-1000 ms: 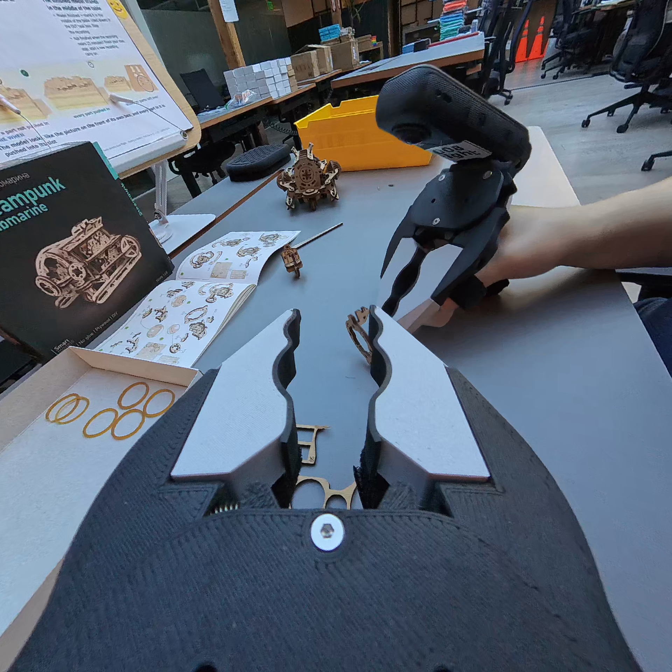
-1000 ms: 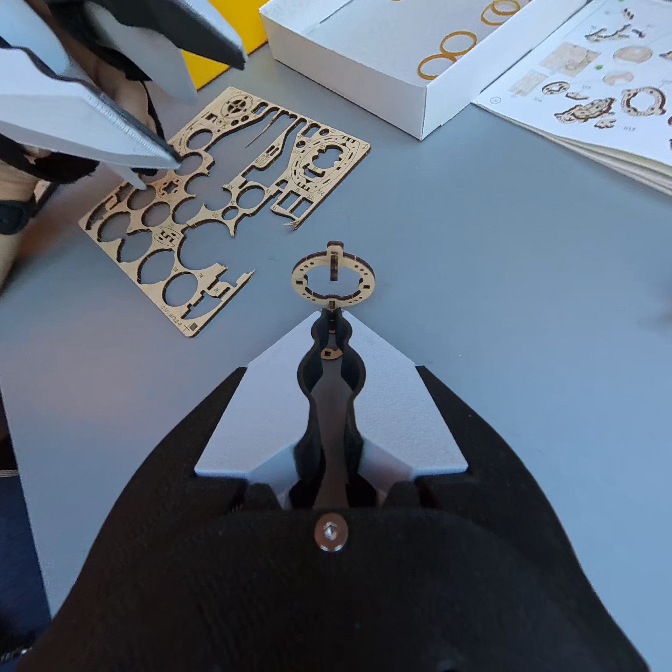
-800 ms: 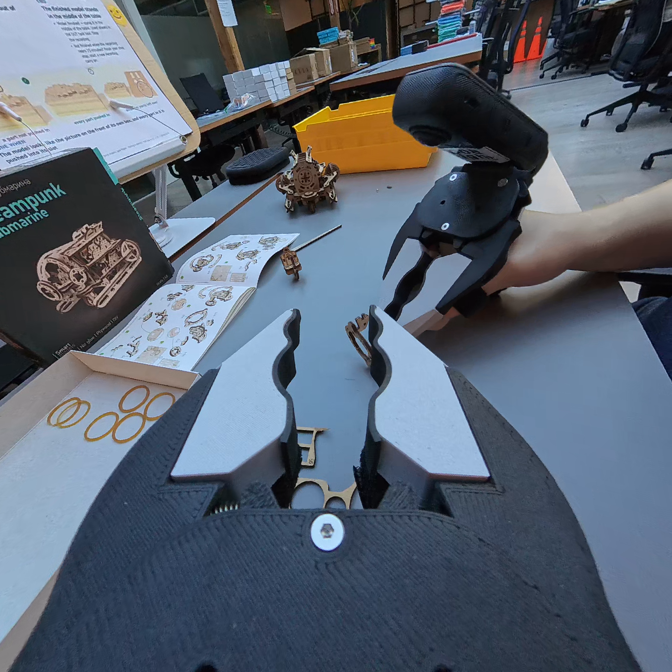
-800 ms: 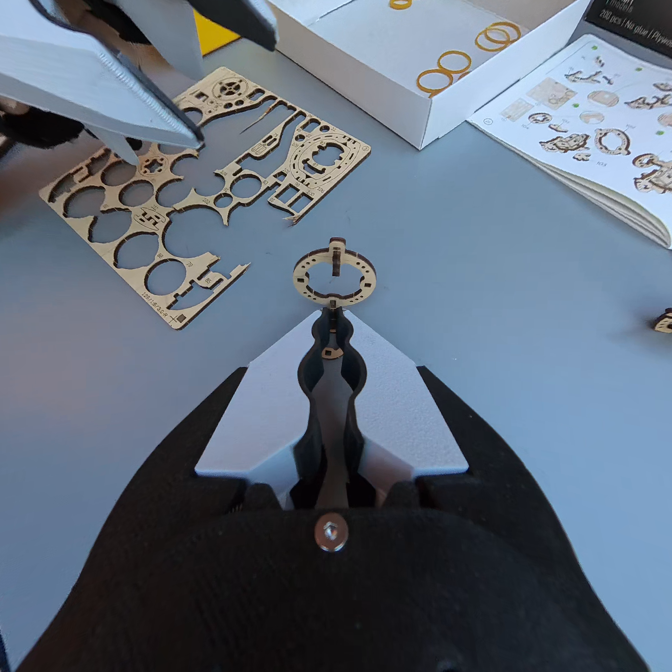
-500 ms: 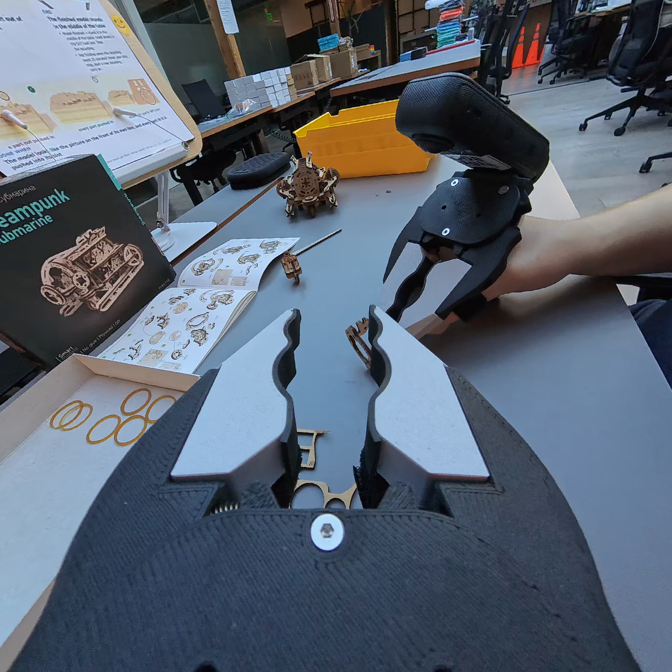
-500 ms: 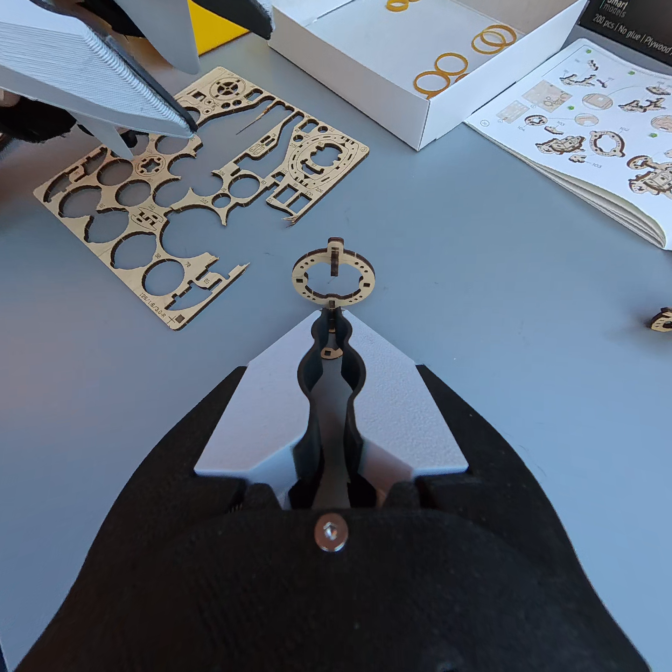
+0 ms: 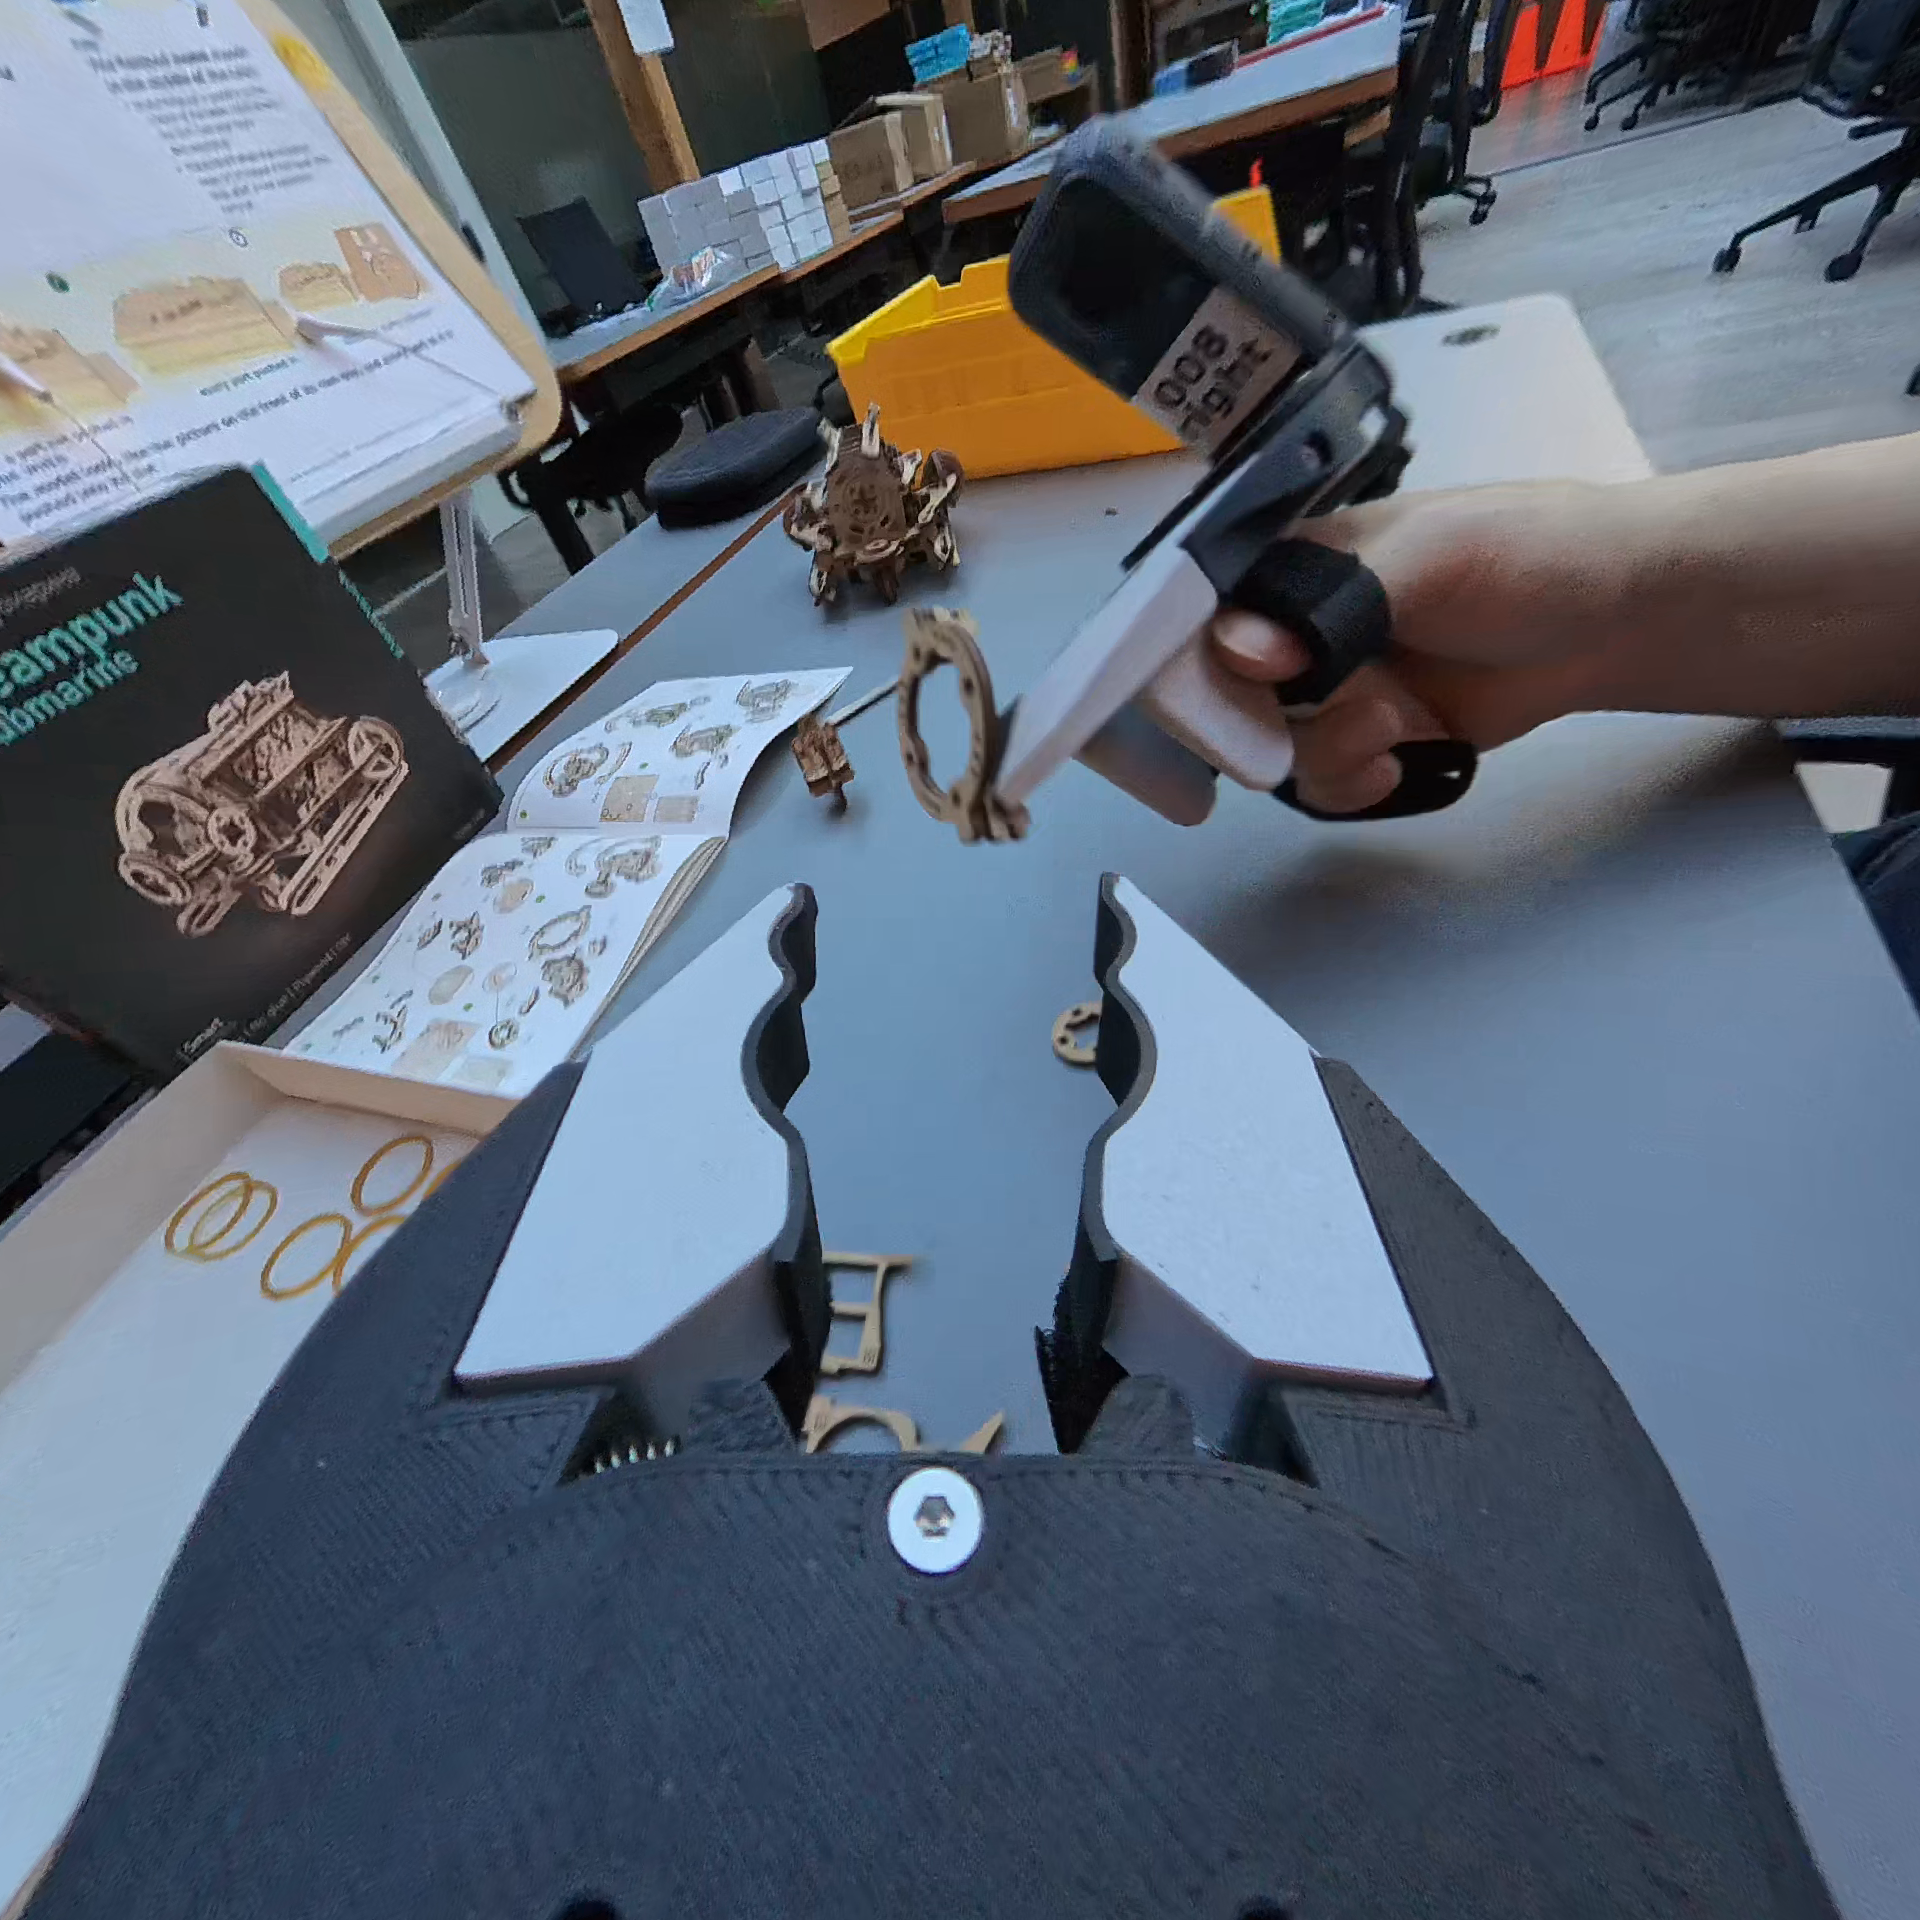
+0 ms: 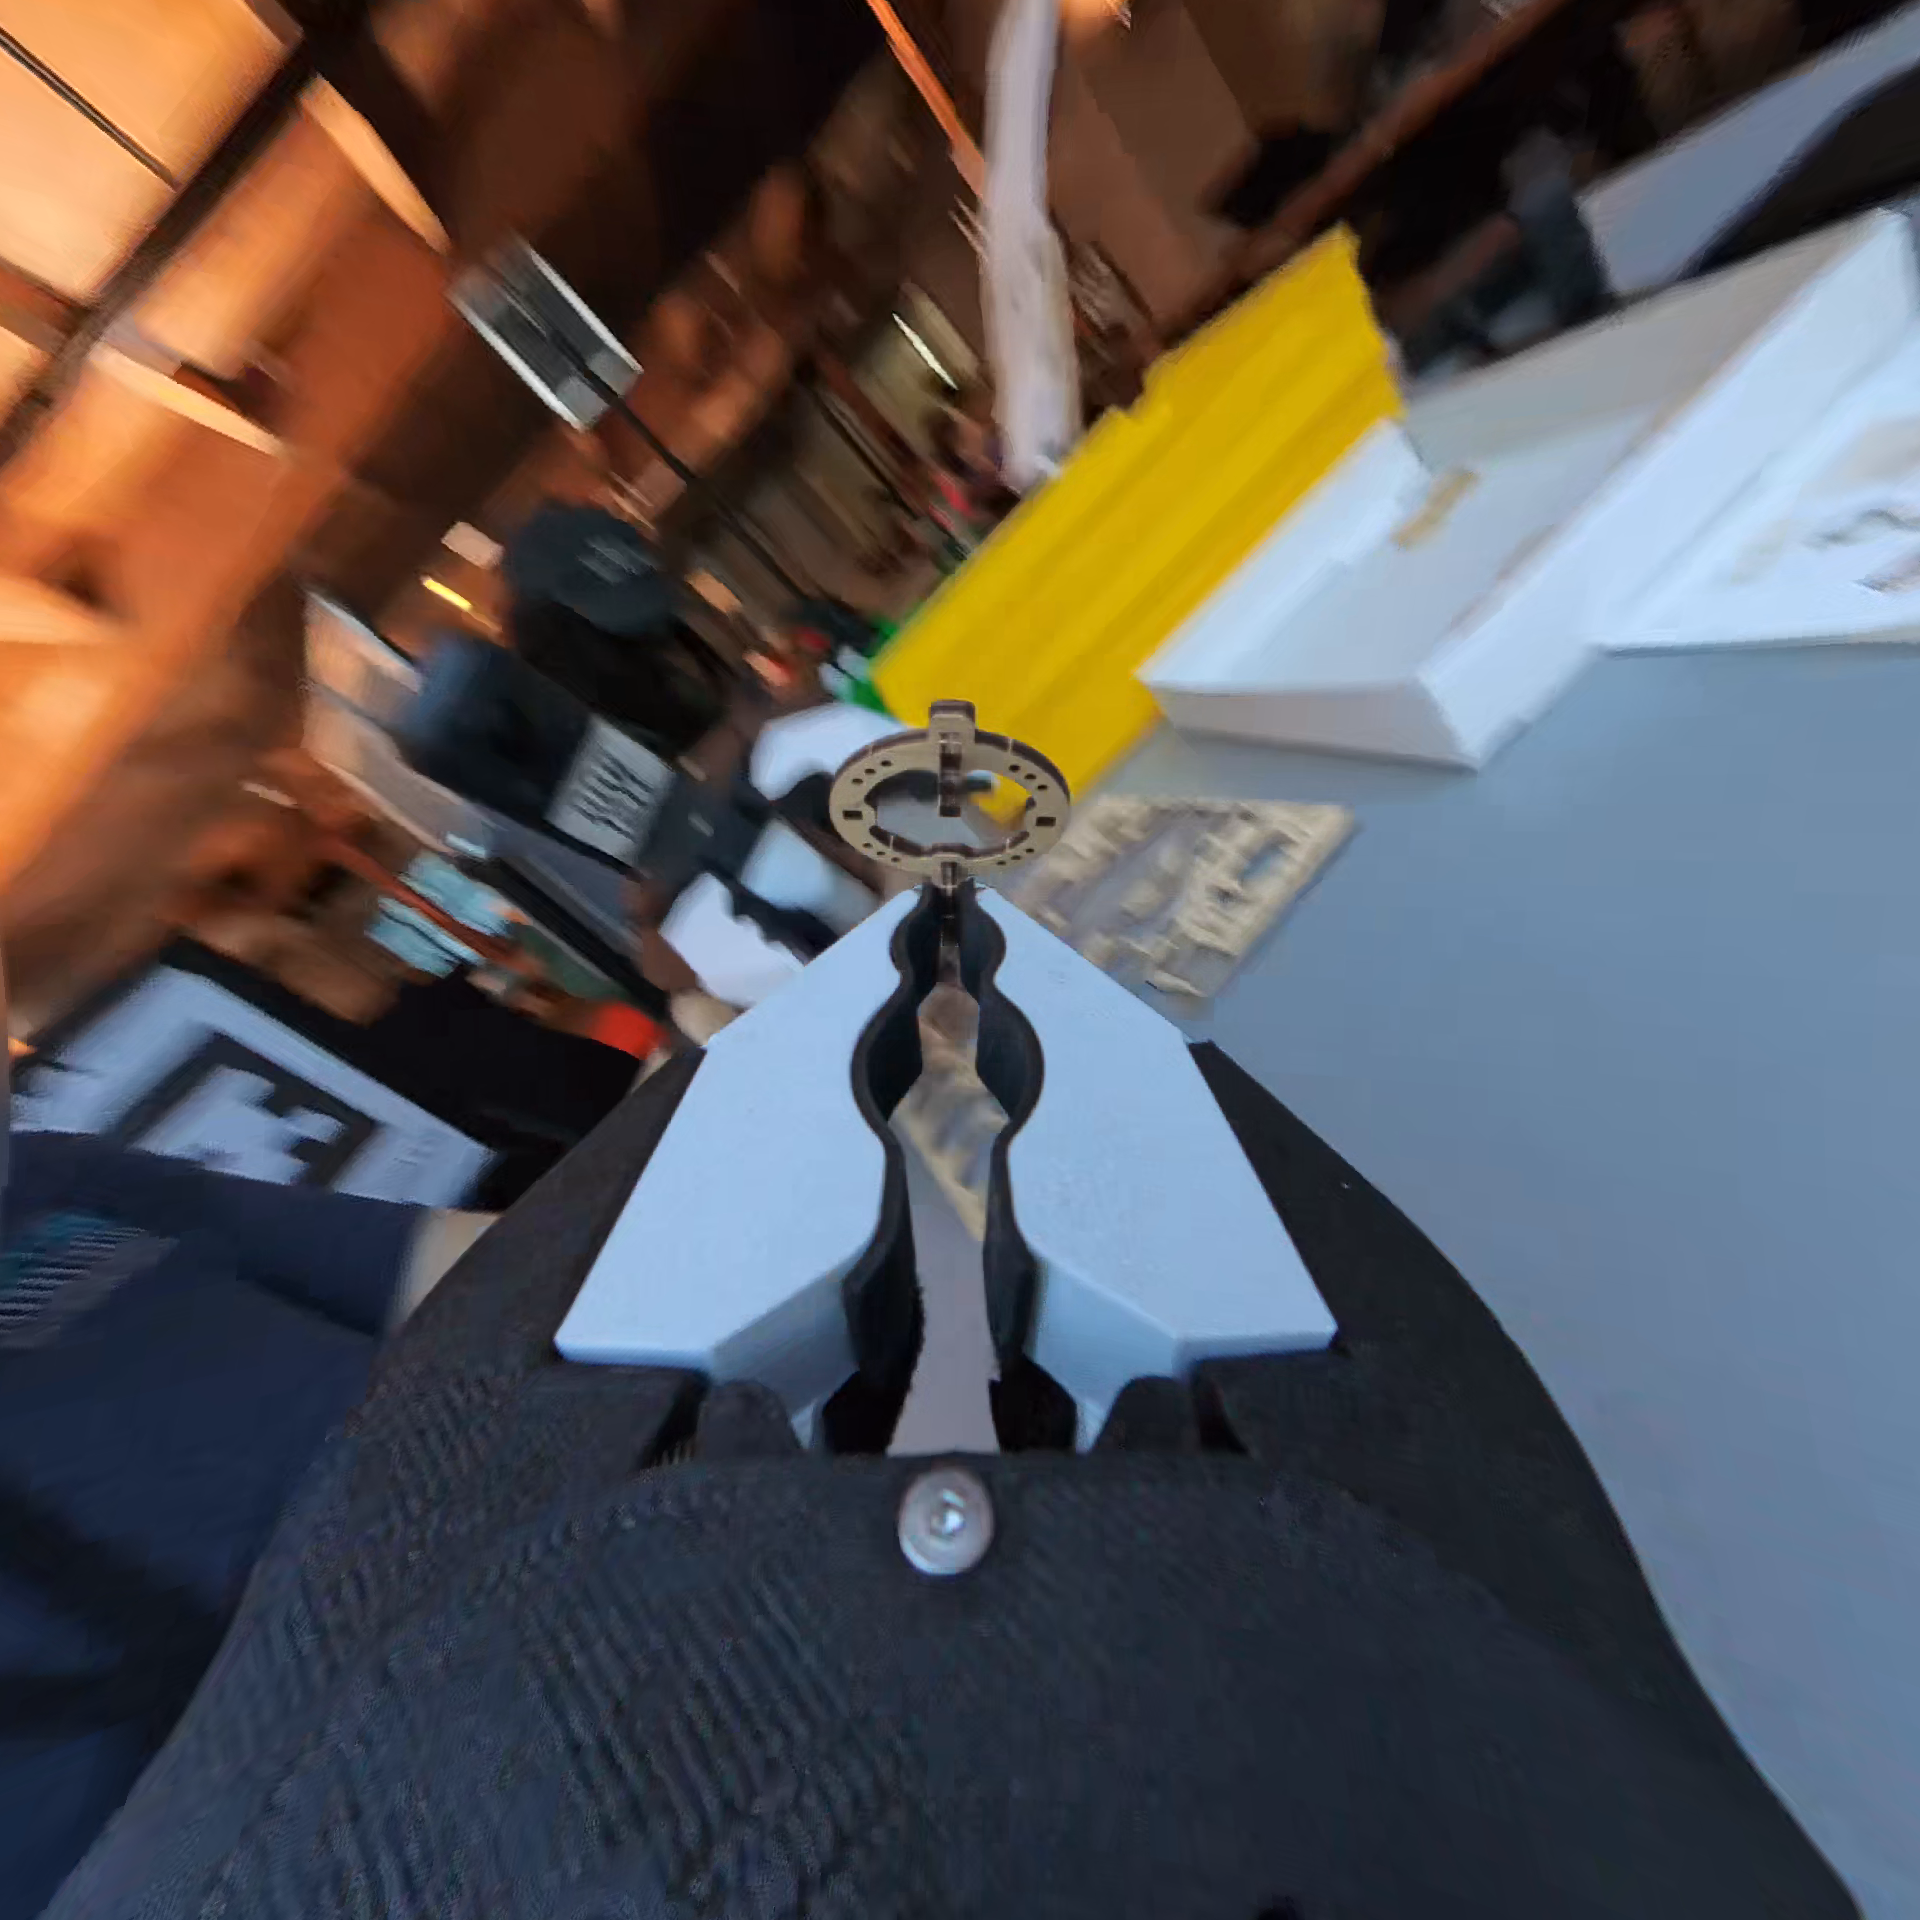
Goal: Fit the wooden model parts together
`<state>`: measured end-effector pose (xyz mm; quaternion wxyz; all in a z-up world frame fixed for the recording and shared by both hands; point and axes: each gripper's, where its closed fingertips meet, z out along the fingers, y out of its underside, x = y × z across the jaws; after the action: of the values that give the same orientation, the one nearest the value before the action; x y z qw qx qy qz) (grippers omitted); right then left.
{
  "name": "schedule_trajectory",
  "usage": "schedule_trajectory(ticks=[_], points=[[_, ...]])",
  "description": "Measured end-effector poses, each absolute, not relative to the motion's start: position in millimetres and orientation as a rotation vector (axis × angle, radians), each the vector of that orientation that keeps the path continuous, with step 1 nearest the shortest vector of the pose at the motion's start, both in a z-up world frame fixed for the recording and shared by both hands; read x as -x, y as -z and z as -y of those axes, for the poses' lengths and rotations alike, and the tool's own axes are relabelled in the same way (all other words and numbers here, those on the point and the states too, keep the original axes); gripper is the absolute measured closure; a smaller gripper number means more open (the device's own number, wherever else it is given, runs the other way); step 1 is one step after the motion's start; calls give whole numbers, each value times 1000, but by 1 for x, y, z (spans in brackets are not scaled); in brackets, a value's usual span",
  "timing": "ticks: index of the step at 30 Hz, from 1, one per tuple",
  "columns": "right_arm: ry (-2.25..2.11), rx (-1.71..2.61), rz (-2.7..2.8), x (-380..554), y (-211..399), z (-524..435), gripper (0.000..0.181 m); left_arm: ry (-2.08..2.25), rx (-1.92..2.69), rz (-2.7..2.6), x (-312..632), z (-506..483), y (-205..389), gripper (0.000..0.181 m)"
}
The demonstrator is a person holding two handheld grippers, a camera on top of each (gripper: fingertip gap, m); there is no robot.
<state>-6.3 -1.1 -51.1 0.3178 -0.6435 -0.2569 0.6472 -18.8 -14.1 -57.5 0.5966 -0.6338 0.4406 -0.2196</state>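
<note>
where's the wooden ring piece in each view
Left wrist view: the wooden ring hangs in the air above centre, pinched at the tip of the right tool, over the grey table.
Right wrist view: the ring sits at centre, just beyond that tool's own closed fingertips.
Shared landmark: the yellow bin.

Left tongs [image 7: 951, 997] gape; right tongs [image 8: 948, 902] pinched, raised.

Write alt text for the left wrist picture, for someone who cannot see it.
An open left claw points across a grey table at a hand-held right claw pinching a wooden ring in mid-air. To the left lie an open instruction booklet, a black model box and a white tray with rubber bands.
</note>
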Motion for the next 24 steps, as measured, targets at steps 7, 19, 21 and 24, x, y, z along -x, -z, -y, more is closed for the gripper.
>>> schedule_trajectory(ticks=[7,19,21,24], points=[[-2248,1449,371,-16,-10,-6,180,186,1274,-995,-5,12,-16,125],[-2375,1368,348,-37,-28,5,180,55,1161,-1117,-53,2,-22,152],[-2359,1365,352,-40,-29,3,181,44,1129,-1140,-59,3,-24,161],[-2355,1361,350,-44,-31,0,181,29,1116,-1159,-63,0,-27,161]])
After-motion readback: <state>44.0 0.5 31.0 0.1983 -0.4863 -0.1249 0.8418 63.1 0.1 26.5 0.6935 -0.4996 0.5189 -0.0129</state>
